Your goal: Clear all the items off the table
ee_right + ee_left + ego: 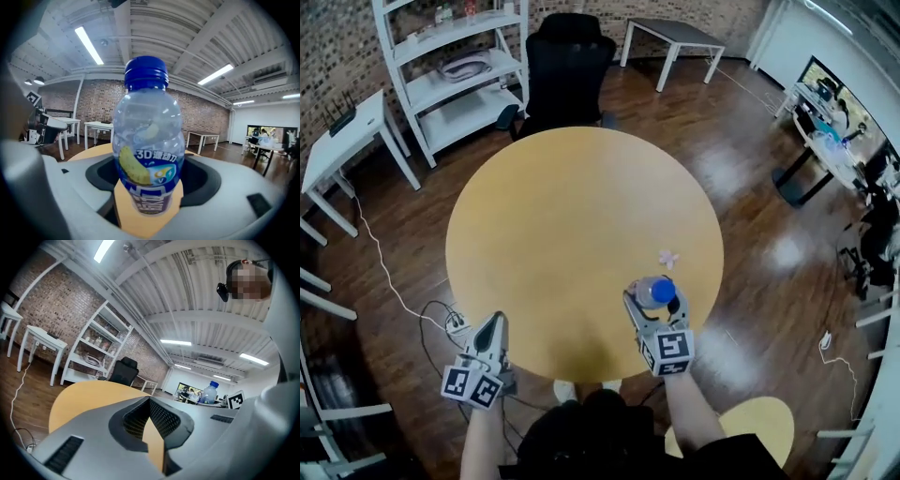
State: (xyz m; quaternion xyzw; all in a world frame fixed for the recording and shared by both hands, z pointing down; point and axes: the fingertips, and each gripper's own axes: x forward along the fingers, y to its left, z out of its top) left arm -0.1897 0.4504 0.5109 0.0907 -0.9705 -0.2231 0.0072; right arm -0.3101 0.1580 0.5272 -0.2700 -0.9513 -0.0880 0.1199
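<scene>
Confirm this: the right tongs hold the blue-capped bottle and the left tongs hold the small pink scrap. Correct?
Not the left. The left tongs are shut on nothing, as the left gripper view shows; the small pink scrap lies on the table in the head view. The right tongs do hold the blue-capped bottle.

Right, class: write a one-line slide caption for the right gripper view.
Right gripper gripping an upright, blue-capped clear bottle between its jaws.

Clear bottle [149,140] w/ blue cap [146,71], tan table [562,234], pink scrap [668,256]
</scene>
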